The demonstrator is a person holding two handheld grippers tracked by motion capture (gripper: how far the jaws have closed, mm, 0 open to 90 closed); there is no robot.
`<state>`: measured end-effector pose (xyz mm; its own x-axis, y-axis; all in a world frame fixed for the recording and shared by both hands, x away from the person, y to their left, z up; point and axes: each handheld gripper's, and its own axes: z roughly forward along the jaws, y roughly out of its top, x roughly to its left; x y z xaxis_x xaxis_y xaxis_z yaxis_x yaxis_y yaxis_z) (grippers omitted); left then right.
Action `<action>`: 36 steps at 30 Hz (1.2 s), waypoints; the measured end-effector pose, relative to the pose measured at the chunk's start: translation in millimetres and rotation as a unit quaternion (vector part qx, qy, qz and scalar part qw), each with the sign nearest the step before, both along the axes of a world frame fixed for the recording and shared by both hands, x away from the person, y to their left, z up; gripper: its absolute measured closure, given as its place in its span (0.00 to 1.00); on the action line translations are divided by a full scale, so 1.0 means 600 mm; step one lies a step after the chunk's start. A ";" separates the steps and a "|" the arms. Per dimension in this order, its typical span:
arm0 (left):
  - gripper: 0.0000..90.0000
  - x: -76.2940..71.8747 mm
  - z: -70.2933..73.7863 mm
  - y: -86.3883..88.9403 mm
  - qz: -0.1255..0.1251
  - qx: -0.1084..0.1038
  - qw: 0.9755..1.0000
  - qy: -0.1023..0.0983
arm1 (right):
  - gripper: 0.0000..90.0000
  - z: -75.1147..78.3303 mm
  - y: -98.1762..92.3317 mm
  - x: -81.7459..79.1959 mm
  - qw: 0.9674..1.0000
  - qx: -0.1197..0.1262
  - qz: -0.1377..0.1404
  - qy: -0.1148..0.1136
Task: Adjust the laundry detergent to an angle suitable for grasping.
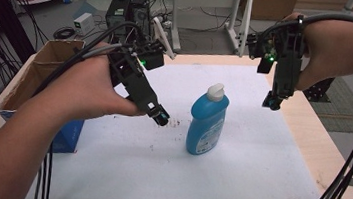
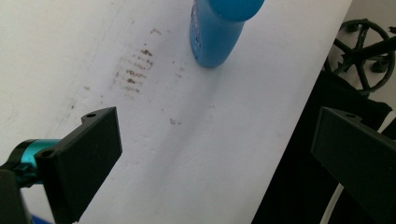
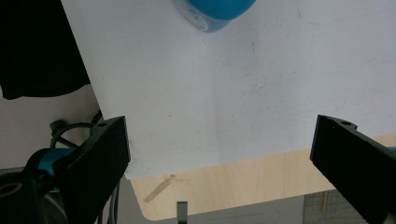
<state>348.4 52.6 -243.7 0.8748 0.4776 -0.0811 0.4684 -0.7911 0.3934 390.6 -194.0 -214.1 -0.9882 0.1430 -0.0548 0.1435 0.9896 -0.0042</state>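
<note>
White sheet [image 1: 239, 152], upright blue bottle [image 1: 207, 120], white-capped.

Beside the left gripper [image 1: 158, 114] of matt black plastic, a glossy blue plastic bottle [image 1: 207, 123] is standing on a matt white sheet [image 1: 236, 177], possibly paper, which is covering a smooth pale wooden table [image 1: 336, 183].

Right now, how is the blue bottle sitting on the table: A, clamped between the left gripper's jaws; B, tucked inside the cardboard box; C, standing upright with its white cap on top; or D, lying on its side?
C: the blue bottle stands upright on the white mat, white cap up, with the left gripper and right gripper both open and apart from it.
</note>
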 end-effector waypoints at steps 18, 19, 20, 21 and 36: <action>0.02 0.022 -0.048 -0.063 0.016 -0.064 0.998 -0.011 | 0.04 -0.003 -0.013 0.003 1.000 0.002 -0.010 0.003; 0.02 0.022 -0.048 -0.063 0.016 -0.064 0.998 -0.011 | 0.04 -0.003 -0.013 0.003 1.000 0.002 -0.010 0.003; 0.02 0.024 -0.051 -0.066 0.021 -0.071 0.997 -0.014 | 0.04 -0.003 -0.014 0.003 1.000 0.003 -0.012 0.003; 0.02 0.027 -0.055 -0.070 0.026 -0.087 0.996 -0.015 | 0.04 -0.004 -0.016 0.003 1.000 0.003 -0.012 0.004; 0.02 0.034 -0.096 -0.119 0.024 -0.124 0.991 -0.043 | 0.04 -0.008 -0.018 0.006 1.000 0.002 -0.016 0.006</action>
<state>368.7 -19.0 -301.4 0.8607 0.4926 -0.1282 0.4593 -0.6429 0.6129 394.3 -204.6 -219.1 -0.9838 0.1742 -0.0425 0.1744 0.9847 -0.0018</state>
